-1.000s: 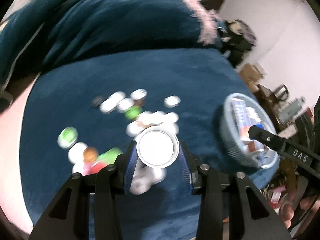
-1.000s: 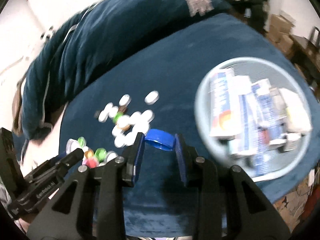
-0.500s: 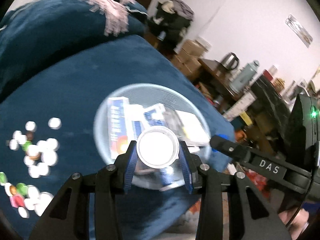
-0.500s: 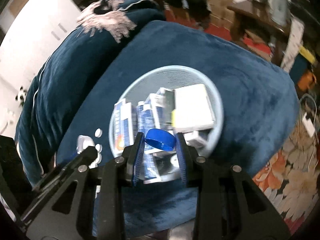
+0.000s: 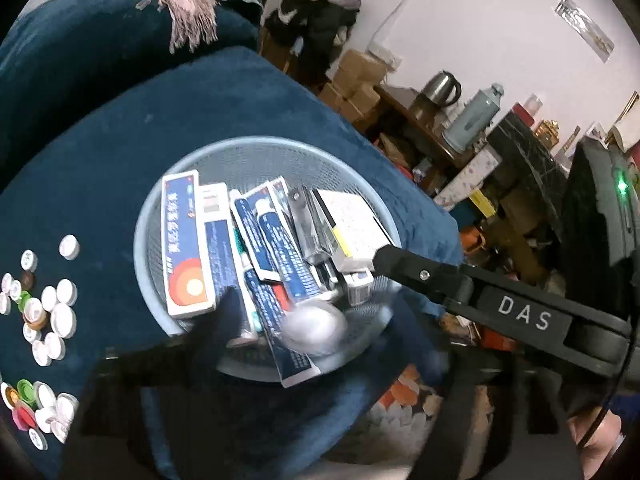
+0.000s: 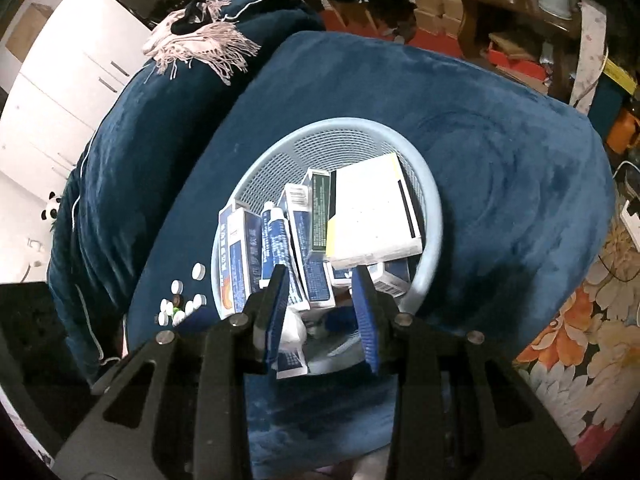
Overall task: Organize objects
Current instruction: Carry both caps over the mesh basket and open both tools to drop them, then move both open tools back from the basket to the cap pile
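Sorting day on the blue plush cushion (image 5: pixel 120 128): at about nine o'clock from the basket, the loose bottle caps (image 5: pixel 52 312) wait in a scatter, presumably the heap I am drawing from.

The pale blue mesh basket (image 5: pixel 148 240) sits at the centre as the collecting point. Medicine boxes (image 5: pixel 184 240) and a blue tube (image 5: pixel 276 240) lie packed side by side in it. That leaves an open pocket at its six o'clock edge, the likeliest reason both hands aim there.

My left tongs (image 5: pixel 320 332) hang over that pocket. Their jaws have just been opening and now stand wide, blurred, with nothing pinched. The white cap (image 5: pixel 314 326) is a soft smear under them, inside the basket at six o'clock, beside the tube's lower end. I judge it let go for the drop.

My right tongs (image 6: pixel 320 304) point down at the same near edge, with the big white box (image 6: pixel 372 216) at about one o'clock from their tips. Their blue pads grip nothing I can see, so I read them as released. The blue cap (image 6: pixel 340 317) shows as a blur low between the pads, down in the basket, just right of the white cap. Whether it has settled I cannot tell.

Both caps look delivered. The scatter at nine o'clock remains to be cleared.
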The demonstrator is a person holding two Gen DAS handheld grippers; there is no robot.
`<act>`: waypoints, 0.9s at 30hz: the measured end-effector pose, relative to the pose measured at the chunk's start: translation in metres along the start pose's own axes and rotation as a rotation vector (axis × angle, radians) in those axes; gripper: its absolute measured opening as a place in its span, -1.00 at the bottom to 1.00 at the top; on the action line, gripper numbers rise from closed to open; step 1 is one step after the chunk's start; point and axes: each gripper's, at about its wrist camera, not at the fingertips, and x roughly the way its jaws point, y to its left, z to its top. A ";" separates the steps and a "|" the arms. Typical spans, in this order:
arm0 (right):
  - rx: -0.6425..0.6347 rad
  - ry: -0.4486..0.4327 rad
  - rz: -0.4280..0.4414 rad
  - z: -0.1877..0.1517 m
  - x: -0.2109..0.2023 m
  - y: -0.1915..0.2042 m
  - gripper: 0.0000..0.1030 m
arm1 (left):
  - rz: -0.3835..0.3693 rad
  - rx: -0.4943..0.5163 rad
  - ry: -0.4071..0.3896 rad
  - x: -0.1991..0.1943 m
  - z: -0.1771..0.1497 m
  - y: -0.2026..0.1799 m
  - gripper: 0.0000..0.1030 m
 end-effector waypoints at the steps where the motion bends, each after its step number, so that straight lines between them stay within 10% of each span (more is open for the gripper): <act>1: 0.009 -0.004 0.004 0.000 -0.001 -0.001 -0.31 | 0.006 -0.006 -0.004 -0.002 -0.001 0.001 0.75; 10: -0.020 -0.034 -0.036 -0.007 -0.008 0.013 -0.10 | 0.140 -0.019 -0.006 -0.018 -0.004 0.020 0.98; 15: -0.043 -0.016 -0.041 -0.010 -0.003 0.025 0.33 | 0.194 -0.032 -0.020 -0.038 -0.012 0.043 0.99; 27: 0.028 0.195 0.112 -0.013 0.032 0.027 0.35 | 0.274 -0.129 -0.013 -0.076 -0.051 0.128 0.99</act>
